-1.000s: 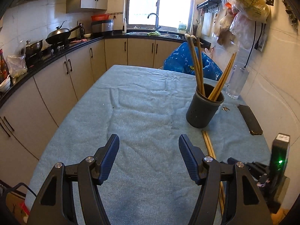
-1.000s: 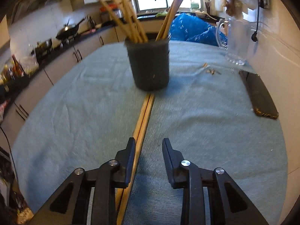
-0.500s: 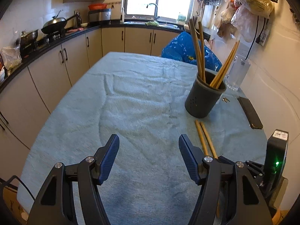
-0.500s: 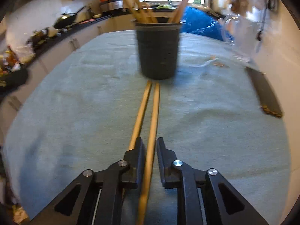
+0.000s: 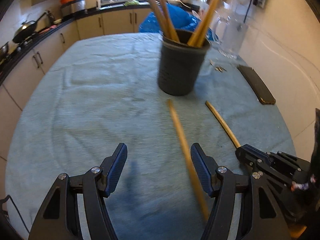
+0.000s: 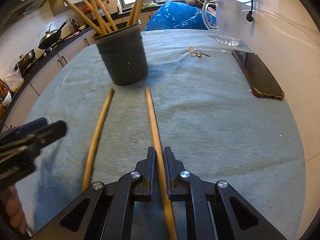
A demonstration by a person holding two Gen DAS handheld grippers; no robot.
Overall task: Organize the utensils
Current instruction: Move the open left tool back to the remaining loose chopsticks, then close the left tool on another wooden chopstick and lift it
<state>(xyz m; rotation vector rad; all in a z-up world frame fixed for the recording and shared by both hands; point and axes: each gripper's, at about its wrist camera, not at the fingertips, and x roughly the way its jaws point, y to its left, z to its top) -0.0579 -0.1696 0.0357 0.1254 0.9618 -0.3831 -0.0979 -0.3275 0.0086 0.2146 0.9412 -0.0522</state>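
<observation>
A dark holder [image 5: 181, 68] [image 6: 123, 57] with several wooden chopsticks stands upright on the blue cloth. My right gripper [image 6: 159, 156] [image 5: 240, 152] is shut on one chopstick [image 6: 153, 120] [image 5: 221, 123], which points toward the holder. A second chopstick [image 6: 98, 135] [image 5: 184, 144] lies loose on the cloth to its left. My left gripper [image 5: 159, 156] is open and empty, with the loose chopstick just inside its right finger; it also shows at the left edge of the right wrist view [image 6: 36, 132].
A black phone [image 6: 258, 74] [image 5: 257, 84] lies on the cloth at the right. A clear glass jug [image 6: 226, 18] and a blue bag [image 6: 176, 16] stand behind the holder. A wall runs along the right; cabinets and a stove run along the left.
My right gripper has shut on one chopstick and the two chopsticks now lie apart. My left gripper has moved forward and right toward the loose chopstick.
</observation>
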